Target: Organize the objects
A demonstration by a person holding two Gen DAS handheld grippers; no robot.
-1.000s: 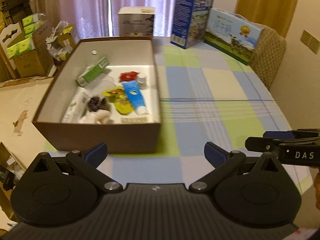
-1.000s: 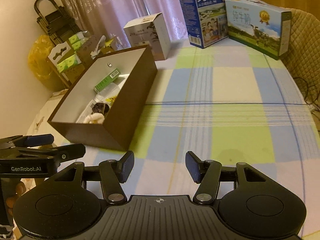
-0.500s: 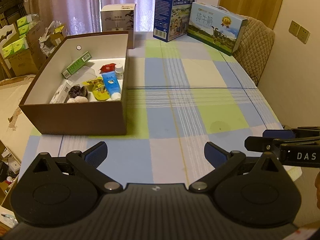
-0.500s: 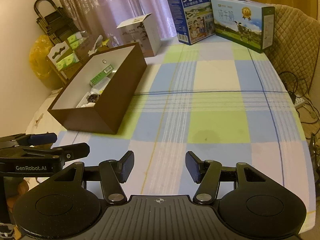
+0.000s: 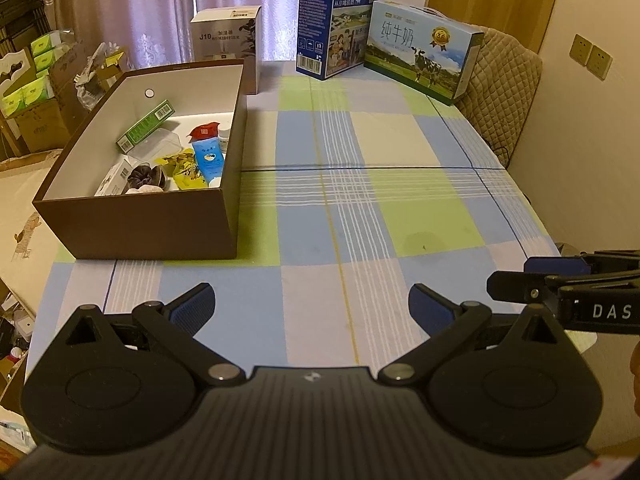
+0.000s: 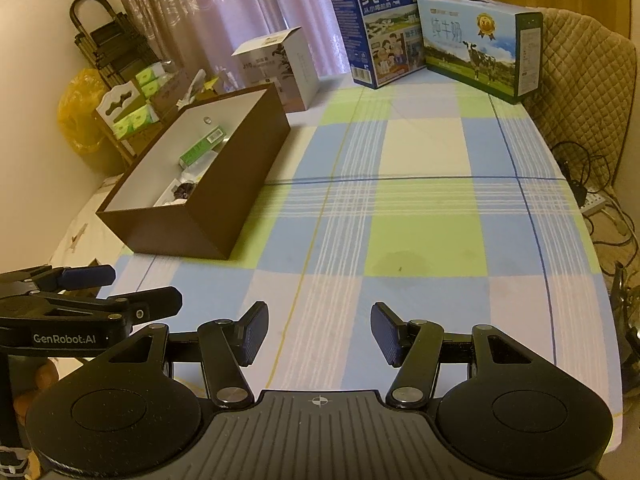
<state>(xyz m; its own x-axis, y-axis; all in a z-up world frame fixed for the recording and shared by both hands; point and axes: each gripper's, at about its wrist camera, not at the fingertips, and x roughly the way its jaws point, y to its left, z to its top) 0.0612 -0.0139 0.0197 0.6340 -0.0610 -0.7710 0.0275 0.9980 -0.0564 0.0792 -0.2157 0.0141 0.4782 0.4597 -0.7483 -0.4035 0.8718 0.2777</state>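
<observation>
Fingers first: my left gripper (image 5: 311,306) has its blue pads spread wide with nothing between them, low in its frame over bare cloth, and my right gripper (image 6: 316,334) is likewise parted and empty at the bottom of its own frame. Compared with a second ago I have drawn both tools back toward the near edge of the table (image 5: 400,148); the brown box (image 5: 152,228), which filled the left view's middle then, now sits smaller in the left half of that frame, and in the right view it lies at centre left. I read that retreat as the close of a placement, and since no loose item shows on the checked cloth, the sorting looks largely done. Inside the box I can see a green carton (image 5: 146,125) leaning on the far wall, a clear plastic tub (image 5: 158,144), a red packet (image 5: 204,130), a small white bottle (image 5: 224,136), a blue tube (image 5: 208,160), a yellow packet (image 5: 184,170) and a dark scrunchie (image 5: 146,176). Along the top of the frame stand a humidifier box (image 5: 226,36) and two milk cartons (image 5: 338,28).
</observation>
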